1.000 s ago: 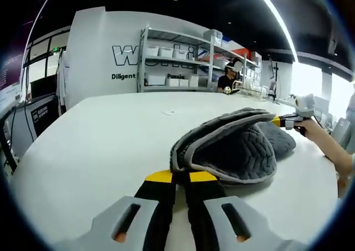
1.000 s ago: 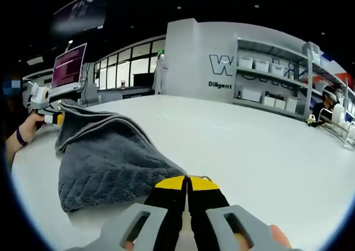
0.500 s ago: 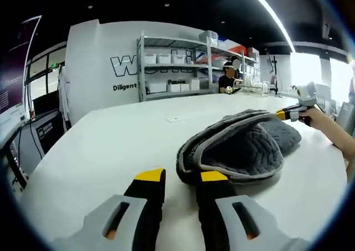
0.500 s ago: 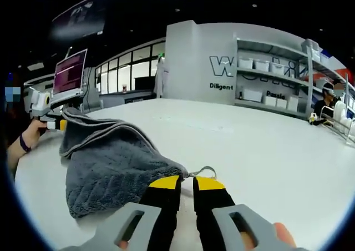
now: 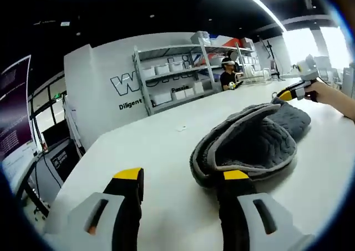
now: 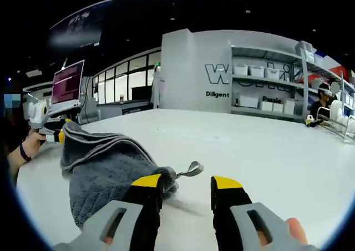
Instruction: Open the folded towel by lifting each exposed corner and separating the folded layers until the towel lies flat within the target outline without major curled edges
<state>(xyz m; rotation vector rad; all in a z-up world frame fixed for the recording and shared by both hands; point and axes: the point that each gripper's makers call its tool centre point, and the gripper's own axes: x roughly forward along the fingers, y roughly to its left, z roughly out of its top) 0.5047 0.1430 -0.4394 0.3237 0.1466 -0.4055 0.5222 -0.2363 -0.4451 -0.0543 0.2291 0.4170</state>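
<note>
In the left gripper view, the left gripper has its yellow-tipped jaws spread wide apart, holding nothing. The grey quilted towel lies bunched and partly folded on the white table, just ahead of the gripper and to the right of its centre line; the right jaw's tip sits against the towel's near edge, while the left jaw stands over bare tabletop. At the towel's far end, the right gripper appears, held by a hand. Grey shelving with white bins stands against the far wall.

In the right gripper view, the right gripper also has its jaws apart and empty. The towel lies ahead and to the left, its near edge by the left jaw's tip, with a small hanging loop sticking out between the jaws. The left gripper shows at the towel's far end.
</note>
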